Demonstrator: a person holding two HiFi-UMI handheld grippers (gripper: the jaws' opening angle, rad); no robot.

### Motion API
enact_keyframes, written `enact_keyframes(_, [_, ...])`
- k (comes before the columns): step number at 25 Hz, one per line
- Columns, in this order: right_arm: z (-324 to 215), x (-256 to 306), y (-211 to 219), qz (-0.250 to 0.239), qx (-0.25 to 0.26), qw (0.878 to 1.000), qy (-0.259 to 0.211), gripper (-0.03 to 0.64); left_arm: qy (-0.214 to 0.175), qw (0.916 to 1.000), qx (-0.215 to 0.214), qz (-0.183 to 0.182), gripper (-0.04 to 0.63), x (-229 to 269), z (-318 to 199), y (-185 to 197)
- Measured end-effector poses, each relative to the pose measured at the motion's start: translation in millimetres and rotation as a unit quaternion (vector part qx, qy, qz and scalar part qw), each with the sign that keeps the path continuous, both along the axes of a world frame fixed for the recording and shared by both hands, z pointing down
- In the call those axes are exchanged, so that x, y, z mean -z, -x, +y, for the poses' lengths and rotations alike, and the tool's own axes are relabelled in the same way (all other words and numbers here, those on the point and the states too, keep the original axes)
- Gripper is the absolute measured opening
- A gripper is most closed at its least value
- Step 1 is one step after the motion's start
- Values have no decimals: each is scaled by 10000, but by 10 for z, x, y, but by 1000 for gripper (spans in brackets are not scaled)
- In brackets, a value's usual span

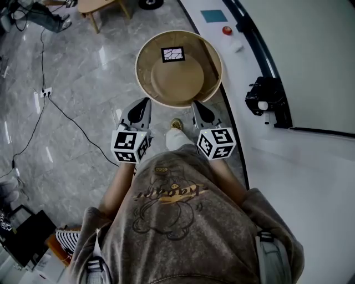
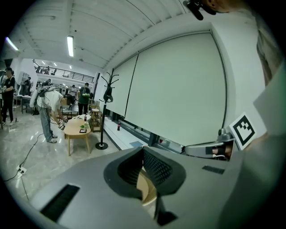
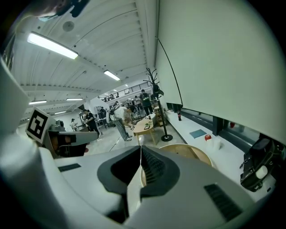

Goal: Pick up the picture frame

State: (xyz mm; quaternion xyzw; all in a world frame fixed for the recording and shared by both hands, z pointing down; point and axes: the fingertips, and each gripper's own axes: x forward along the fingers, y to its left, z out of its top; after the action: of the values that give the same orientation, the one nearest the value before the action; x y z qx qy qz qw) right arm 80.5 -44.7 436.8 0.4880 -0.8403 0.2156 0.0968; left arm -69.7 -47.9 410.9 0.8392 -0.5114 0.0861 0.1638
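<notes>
A small black picture frame [image 1: 173, 54] lies flat toward the far side of a round wooden table [image 1: 211, 83]. In the head view my left gripper [image 1: 146, 102] and right gripper [image 1: 196, 105] are held side by side just short of the table's near rim, both pointing at it. Each one's jaws are shut with nothing between them. In the left gripper view the shut left gripper [image 2: 143, 150] hides most of the round table [image 2: 148, 188]. The right gripper view shows the shut right gripper [image 3: 140, 148] with the round table [image 3: 196, 154] beyond it. The frame is hidden in both gripper views.
A white raised ledge [image 1: 310, 166] curves along the right, carrying a black device [image 1: 266, 97], a red object [image 1: 227, 30] and a teal square [image 1: 214, 15]. A cable [image 1: 66, 116] and power strip [image 1: 46, 92] lie on the grey floor at left. A coat stand [image 2: 106, 112], an oval wooden table [image 2: 77, 129] and people stand farther off.
</notes>
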Motion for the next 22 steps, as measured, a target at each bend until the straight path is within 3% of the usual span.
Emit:
enact_keyframes(8, [-712,-61,-310,-60,168,9998,71,20,46,9999,123,-72,18,-35,-696,-309])
enact_keyframes(22, [-1424,-116,-504,-217,271,9993,169,20,93,9995,271,-131,18,18,-1323,-499])
